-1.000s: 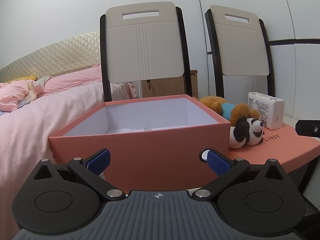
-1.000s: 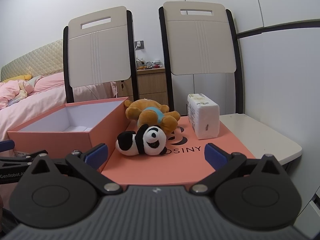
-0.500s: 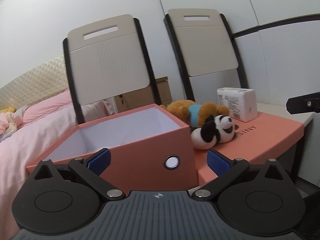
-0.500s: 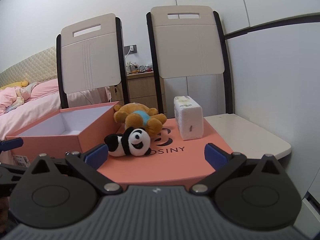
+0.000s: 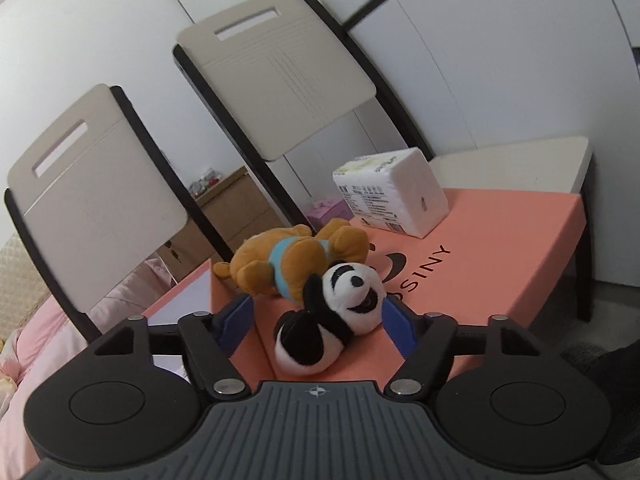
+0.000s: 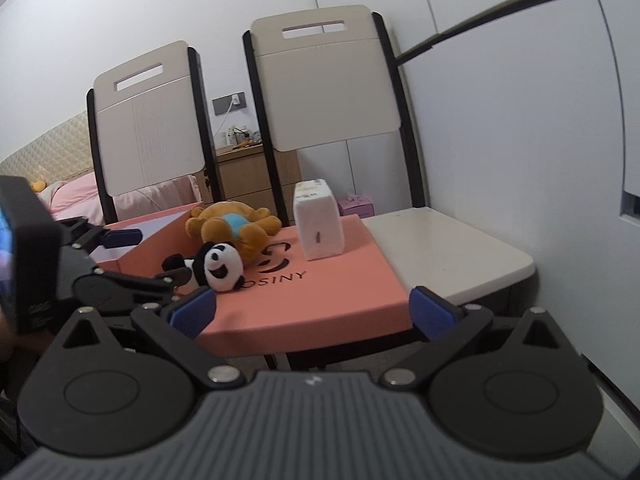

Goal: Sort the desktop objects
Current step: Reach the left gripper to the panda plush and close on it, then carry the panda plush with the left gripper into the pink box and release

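On flat salmon box lid (image 5: 500, 264), fuzzy panda plush (image 5: 332, 316) between closing left hand-held gripper (image 5: 320, 320), right hand-held gripper (image 6: 312, 312) released.

left gripper (image 5: 318, 322): swung over from the open box (image 5: 188, 300), now right at the panda plush (image 5: 332, 316)
fingers (image 5: 394, 322): closing in, panda sitting between them, right pad touching or nearly
right gripper (image 6: 312, 312): slid a bit closer to the panda

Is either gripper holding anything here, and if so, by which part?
Nothing is held yet. The left gripper is closing around the panda toy, its pads not visibly pressing. The right gripper is open and empty.
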